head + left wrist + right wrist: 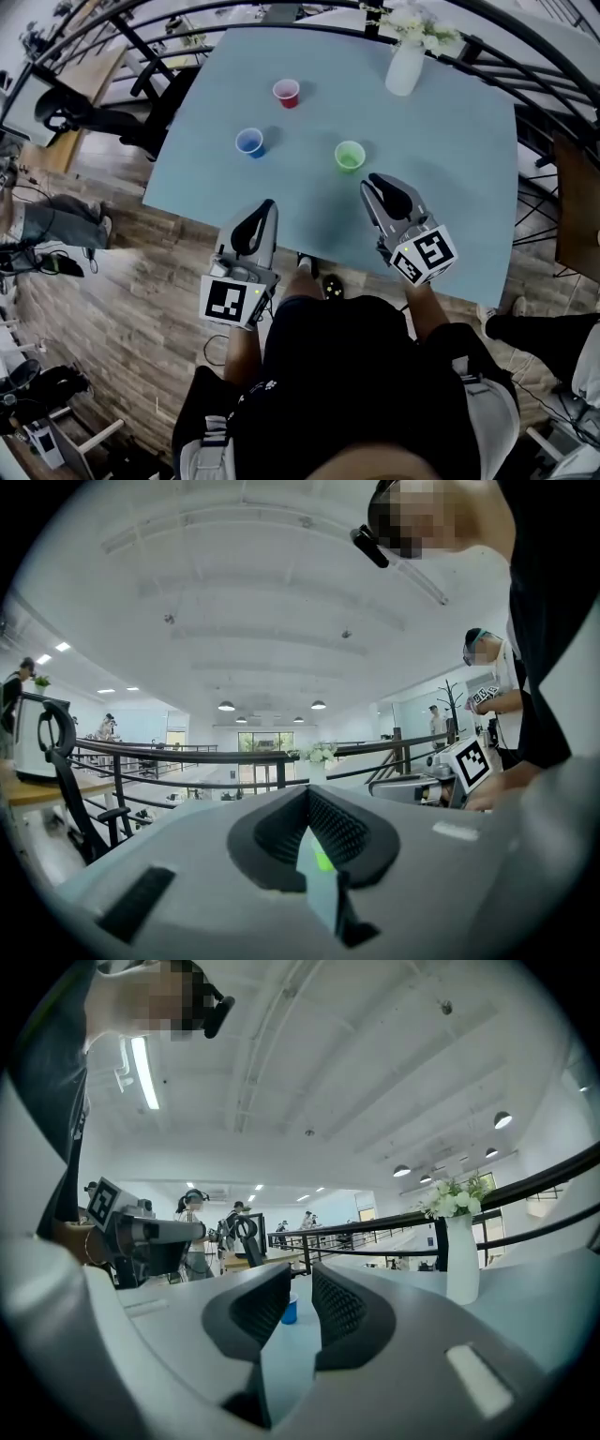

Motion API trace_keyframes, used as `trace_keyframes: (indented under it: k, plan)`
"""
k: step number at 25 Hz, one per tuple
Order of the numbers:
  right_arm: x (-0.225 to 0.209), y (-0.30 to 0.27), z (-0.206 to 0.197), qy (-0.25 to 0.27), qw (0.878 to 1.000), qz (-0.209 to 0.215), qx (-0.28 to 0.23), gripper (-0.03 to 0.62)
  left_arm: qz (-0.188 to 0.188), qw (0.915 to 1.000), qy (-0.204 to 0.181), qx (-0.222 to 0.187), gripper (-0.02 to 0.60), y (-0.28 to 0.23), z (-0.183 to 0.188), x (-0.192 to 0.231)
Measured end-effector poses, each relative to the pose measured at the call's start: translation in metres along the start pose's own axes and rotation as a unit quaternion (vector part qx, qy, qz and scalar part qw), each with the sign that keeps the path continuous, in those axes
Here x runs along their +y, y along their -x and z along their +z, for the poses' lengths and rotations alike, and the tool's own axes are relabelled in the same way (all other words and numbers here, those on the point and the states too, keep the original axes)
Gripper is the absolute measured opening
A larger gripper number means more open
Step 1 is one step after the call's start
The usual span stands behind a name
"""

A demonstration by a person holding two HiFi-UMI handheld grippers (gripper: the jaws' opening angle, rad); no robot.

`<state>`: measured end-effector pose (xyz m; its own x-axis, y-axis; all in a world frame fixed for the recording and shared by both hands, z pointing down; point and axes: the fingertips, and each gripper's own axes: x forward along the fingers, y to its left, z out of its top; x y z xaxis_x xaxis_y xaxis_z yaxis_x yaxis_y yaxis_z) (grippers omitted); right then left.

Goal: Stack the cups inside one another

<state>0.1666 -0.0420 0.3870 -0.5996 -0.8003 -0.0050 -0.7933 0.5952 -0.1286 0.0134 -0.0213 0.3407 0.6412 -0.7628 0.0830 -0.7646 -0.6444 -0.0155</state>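
Three cups stand apart and upright on the light blue table (459, 150): a red cup (286, 92) at the back, a blue cup (250, 142) to the left and a green cup (350, 156) in the middle. My left gripper (267, 208) hovers at the table's front edge, short of the blue cup, with its jaws together and empty. In the left gripper view (307, 799) a sliver of the green cup (322, 860) shows below the tips. My right gripper (375, 185) sits just in front of the green cup, a little open and holding nothing. Through its narrow gap (302, 1274) I see the blue cup (289, 1310).
A white vase with flowers (405, 64) stands at the table's back right and also shows as the vase (459, 1260). A black railing (525, 56) curves behind the table. An office chair (89, 117) is at the left. Another person's legs (544, 337) are at the right.
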Motion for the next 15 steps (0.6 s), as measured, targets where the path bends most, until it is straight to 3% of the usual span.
trace_keyframes:
  k: [15]
  plan:
    - [-0.042,-0.054,-0.050,0.005,0.996,-0.053,0.069,0.187,-0.012,0.9993,0.012,0.035,-0.008,-0.036,-0.022,0.056]
